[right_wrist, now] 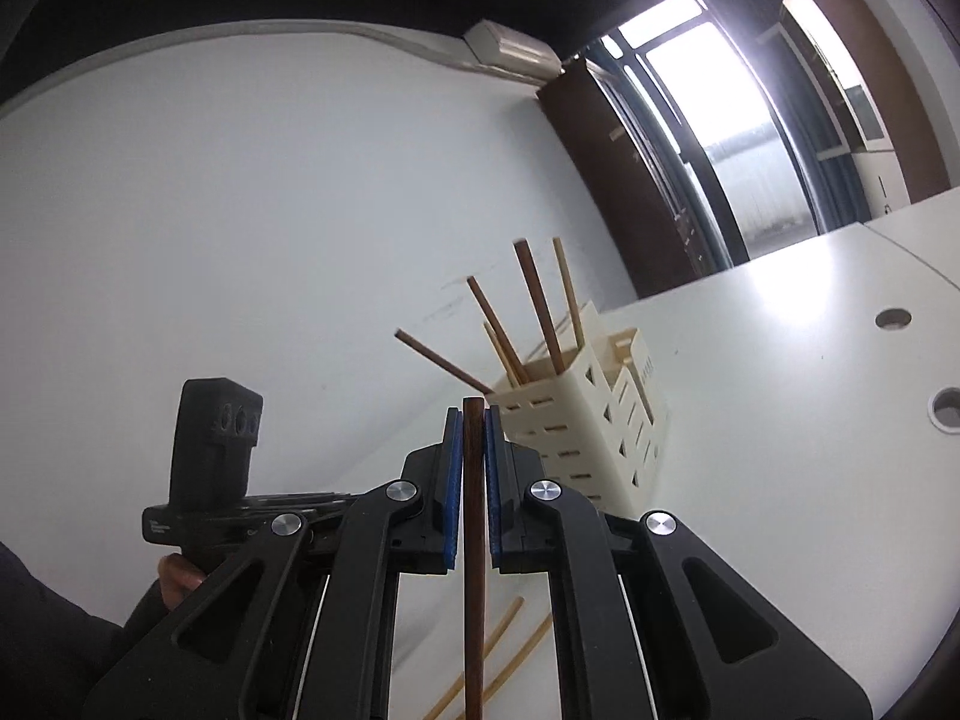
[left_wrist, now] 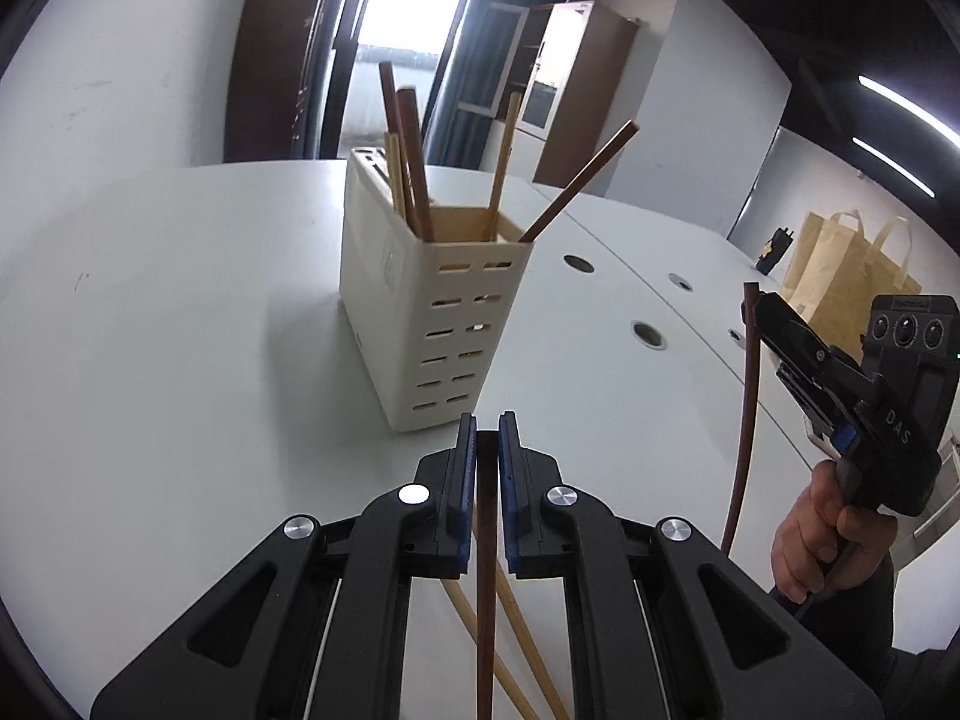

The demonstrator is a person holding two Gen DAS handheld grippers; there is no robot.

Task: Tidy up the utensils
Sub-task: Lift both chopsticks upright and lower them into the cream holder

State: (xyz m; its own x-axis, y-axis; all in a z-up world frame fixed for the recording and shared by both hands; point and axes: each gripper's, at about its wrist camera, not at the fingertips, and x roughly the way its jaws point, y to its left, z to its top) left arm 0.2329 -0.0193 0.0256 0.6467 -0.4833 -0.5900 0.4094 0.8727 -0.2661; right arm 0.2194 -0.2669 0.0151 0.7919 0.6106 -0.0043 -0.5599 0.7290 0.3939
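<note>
White walls, a tall bright window point(left_wrist: 414, 30) and a brown cabinet point(left_wrist: 576, 96) frame a white tabletop point(left_wrist: 180, 330) with round cable holes. Near its middle stands a cream slotted utensil holder point(left_wrist: 420, 312), upright, with several chopsticks point(left_wrist: 414, 162) already leaning out of its top, some dark brown and some pale wood; one dark one tilts far out over the rim toward the right of the left wrist view. At the bottom of that view the left claw point(left_wrist: 487, 444) is closed on a dark brown chopstick point(left_wrist: 486, 600) that runs back between its blue pads toward the camera, its tip just short of the holder's base in the picture. Below it, two pale chopsticks point(left_wrist: 528, 648) lie on the tabletop, crossing under the held one. At the right edge of the same view a hand point(left_wrist: 822, 534) holds the right claw point(left_wrist: 757, 309), which is clamped near the upper end of a second dark chopstick point(left_wrist: 744, 420) that hangs down from it. From the right wrist view that stick point(right_wrist: 473, 540) sits pinched between the blue pads, its end in front of the holder point(right_wrist: 588, 420). Paper bags point(left_wrist: 852, 276) stand at the far right of the tabletop.
</note>
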